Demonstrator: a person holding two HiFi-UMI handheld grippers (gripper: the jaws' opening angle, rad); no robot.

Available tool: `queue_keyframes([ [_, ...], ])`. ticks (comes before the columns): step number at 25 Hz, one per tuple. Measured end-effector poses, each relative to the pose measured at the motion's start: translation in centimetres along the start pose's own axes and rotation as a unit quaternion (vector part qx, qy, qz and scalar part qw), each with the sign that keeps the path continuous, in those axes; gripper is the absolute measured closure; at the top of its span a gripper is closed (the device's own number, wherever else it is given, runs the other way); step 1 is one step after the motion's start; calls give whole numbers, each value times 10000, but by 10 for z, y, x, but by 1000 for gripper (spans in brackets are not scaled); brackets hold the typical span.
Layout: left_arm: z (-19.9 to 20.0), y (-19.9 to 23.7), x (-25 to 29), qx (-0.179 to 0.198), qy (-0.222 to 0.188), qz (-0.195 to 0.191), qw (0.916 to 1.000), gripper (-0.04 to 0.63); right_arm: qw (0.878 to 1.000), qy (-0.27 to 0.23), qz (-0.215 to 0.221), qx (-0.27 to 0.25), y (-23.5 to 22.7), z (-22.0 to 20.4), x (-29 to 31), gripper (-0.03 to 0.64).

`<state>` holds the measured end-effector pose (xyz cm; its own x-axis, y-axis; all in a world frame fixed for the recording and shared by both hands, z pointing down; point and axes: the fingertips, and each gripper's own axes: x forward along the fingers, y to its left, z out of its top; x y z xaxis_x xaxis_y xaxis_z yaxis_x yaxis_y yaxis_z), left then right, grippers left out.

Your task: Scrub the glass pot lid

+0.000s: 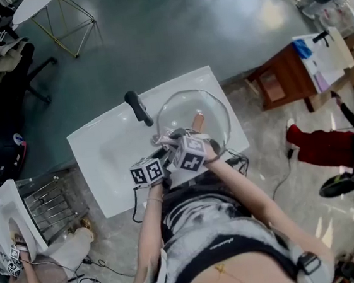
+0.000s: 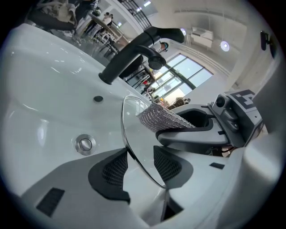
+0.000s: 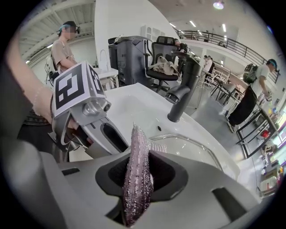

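A clear glass pot lid (image 1: 194, 113) is held tilted over the white sink (image 1: 111, 145). In the left gripper view its rim (image 2: 134, 138) runs between my left gripper's (image 2: 140, 166) jaws, which are shut on the edge. My right gripper (image 3: 139, 174) is shut on a silvery mesh scrub cloth (image 3: 136, 147) that sticks up from its jaws. The cloth (image 2: 163, 118) lies against the lid's face, just above the spot where the left gripper holds it. In the head view both grippers sit close together at the lid's near edge, left (image 1: 164, 148) and right (image 1: 176, 136).
A black faucet (image 1: 138, 108) rises at the sink's back, left of the lid. The sink drain (image 2: 85, 144) lies below the lid. A wire rack (image 1: 50, 203) stands left of the sink table and a brown table (image 1: 284, 75) to the right. People stand farther off.
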<state>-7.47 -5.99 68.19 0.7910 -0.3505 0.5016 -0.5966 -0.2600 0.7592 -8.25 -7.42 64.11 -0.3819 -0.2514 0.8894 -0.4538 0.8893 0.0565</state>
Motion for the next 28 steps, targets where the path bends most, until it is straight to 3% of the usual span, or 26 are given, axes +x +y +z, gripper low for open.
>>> queue_keyframes([
  [8, -1, 0, -1, 246, 247, -91, 9994, 417, 9989, -53, -338, 310, 1, -13, -4, 520],
  [14, -7, 3, 0, 332, 416, -163, 9984, 419, 9947, -249, -390, 920, -1, -21, -11, 520],
  [23, -9, 5, 0, 298, 503, -211, 9981, 419, 9889, -321, -204, 1440, 8, -27, -16, 522],
  [28, -10, 6, 1, 241, 505, -190, 9983, 422, 9831, -475, 220, 1755, 22, -29, -19, 522],
])
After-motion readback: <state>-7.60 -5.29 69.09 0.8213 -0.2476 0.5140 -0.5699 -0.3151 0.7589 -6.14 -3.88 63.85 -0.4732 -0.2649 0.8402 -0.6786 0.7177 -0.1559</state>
